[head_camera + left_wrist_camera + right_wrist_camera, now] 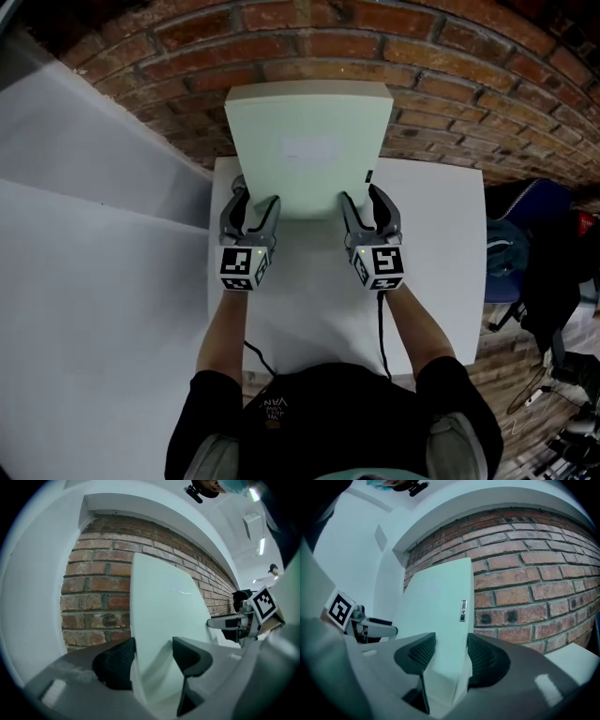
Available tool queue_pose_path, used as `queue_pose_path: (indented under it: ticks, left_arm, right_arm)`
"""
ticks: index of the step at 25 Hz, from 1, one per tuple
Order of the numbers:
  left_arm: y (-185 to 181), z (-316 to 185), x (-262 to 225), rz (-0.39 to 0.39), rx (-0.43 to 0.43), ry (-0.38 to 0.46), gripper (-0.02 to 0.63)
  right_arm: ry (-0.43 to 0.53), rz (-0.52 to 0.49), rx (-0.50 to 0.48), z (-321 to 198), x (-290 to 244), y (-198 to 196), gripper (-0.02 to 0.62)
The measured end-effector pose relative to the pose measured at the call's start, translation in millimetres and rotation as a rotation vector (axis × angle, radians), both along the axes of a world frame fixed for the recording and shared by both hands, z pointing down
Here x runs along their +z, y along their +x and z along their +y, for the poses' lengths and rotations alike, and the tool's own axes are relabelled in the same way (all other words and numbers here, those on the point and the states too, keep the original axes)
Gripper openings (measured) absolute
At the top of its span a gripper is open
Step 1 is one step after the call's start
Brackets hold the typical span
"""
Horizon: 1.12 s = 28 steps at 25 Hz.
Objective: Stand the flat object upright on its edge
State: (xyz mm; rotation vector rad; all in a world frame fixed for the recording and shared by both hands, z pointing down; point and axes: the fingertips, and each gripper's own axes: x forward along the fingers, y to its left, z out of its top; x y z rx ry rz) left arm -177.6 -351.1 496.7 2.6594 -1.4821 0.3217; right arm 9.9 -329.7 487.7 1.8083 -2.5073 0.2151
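Note:
A flat pale green box (309, 150) is raised steeply off the white table (441, 281), its lower edge down by the grippers and its top near the brick wall. My left gripper (251, 211) is shut on its lower left corner and my right gripper (370, 208) on its lower right corner. In the left gripper view the box (164, 602) fills the gap between the jaws of the left gripper (152, 656). The right gripper view shows the box (436, 602), with a small label on its side, clamped in the right gripper (451, 653).
The brick wall (469, 84) runs close behind the table. A large white panel (94, 234) slopes along the left. Dark bags and a blue chair (544, 262) stand on the floor to the right of the table's edge.

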Motion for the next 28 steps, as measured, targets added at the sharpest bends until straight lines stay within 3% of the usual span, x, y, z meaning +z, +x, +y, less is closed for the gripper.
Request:
queue_pose_path:
  ticks: [28]
  left_arm:
    - [3, -46, 31, 0.005, -0.026, -0.026, 0.250]
  right_arm:
    - [-0.014, 0.058, 0.030, -44, 25, 4, 0.209]
